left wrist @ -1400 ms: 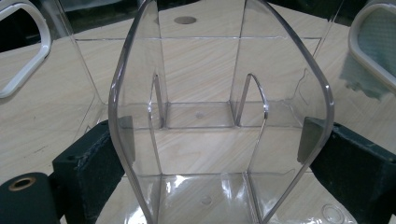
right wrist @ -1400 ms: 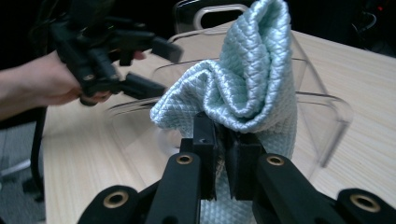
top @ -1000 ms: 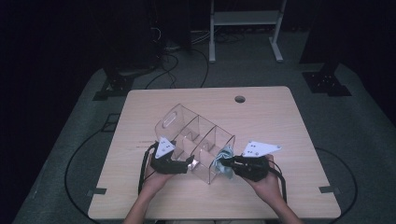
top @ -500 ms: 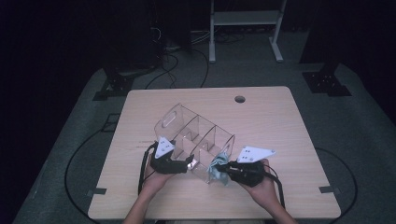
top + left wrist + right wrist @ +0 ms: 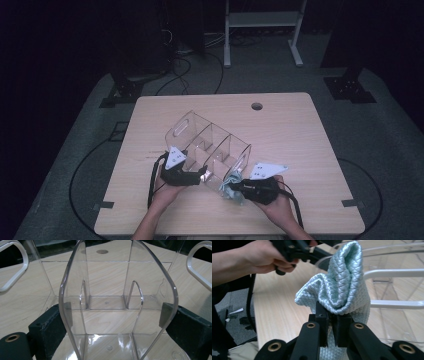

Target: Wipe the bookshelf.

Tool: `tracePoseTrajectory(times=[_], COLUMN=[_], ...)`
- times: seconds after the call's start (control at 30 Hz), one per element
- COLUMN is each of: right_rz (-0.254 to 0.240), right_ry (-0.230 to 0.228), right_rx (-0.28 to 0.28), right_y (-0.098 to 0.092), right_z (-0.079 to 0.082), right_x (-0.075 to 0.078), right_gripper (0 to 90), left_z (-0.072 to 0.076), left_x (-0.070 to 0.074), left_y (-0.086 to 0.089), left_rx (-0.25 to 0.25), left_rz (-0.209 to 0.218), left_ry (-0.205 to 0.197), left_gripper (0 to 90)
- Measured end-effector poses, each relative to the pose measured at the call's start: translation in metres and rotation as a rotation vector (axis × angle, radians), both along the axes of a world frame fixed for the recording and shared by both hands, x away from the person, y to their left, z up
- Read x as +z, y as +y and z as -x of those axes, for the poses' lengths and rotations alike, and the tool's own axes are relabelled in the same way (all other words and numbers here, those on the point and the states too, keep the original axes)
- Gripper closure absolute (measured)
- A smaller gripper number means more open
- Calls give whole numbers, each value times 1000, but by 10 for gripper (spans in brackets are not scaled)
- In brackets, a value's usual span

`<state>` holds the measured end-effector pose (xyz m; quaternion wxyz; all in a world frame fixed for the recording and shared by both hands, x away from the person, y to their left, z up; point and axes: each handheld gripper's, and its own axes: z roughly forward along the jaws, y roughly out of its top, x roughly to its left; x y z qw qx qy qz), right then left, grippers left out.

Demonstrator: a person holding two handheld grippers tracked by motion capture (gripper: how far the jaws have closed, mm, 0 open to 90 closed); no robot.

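Your left gripper (image 5: pixel 200 176) is clamped on the clear plastic organizer (image 5: pixel 210 150): in the left gripper view its two black pads (image 5: pixel 51 322) press from either side on a curved end wall of the organizer (image 5: pixel 117 297), with the dividers and the wooden table (image 5: pixel 25 302) visible through the plastic. Your right gripper (image 5: pixel 235 187) has its jaws pinched tight on a pale blue quilted cloth (image 5: pixel 231 186). In the right gripper view the cloth (image 5: pixel 342 290) bunches up from between the jaws toward twelve o'clock, and a fold of it hangs below them.

In the high view the organizer lies on the table (image 5: pixel 300 130) just in front of your hands, running from about ten o'clock down to four o'clock. The cloth sits at its near end, at about five o'clock from the organizer's middle, touching or just beside the end wall; which of the two cannot be told. Your left hand (image 5: pixel 262 257) shows at eleven o'clock in the right gripper view.
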<state>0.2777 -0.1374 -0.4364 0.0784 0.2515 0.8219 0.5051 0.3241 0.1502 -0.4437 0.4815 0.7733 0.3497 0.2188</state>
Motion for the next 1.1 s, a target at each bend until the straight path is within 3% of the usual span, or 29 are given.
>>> tracePoseTrajectory(times=[0.17, 0.3, 0.43, 0.53, 0.67, 0.8, 0.97, 1.1], right_rz=[6, -48, -44, -63, -47, -70, -45, -41], right_ry=[-13, 17, 2, 16, -3, 11, -3, 0], right_rx=[-84, -164, -119, -88, -163, -208, -117, -123], right_y=[-18, -37, -26, -25, -36, -45, -28, -29], right_z=[-13, -30, -21, -20, -31, -39, -24, -27], right_x=[1, 2, 6, 5, 5, 4, 6, 6], right_gripper=[836, 836, 837, 837, 837, 837, 835, 836], left_z=[0, 0, 0, 0, 0, 1, 0, 0], left_x=[0, 0, -1, 0, 0, 0, -1, 0], left_y=[0, -3, -2, -1, -3, -3, -2, -2], left_rx=[-6, -11, -6, -10, -16, -13, -10, -16], left_rz=[-2, 3, 0, -1, -8, -3, 5, 2], left_ry=[-1, -1, 1, 3, 1, -3, 3, 3], left_gripper=[75, 74, 72, 76, 77, 75, 71, 76])
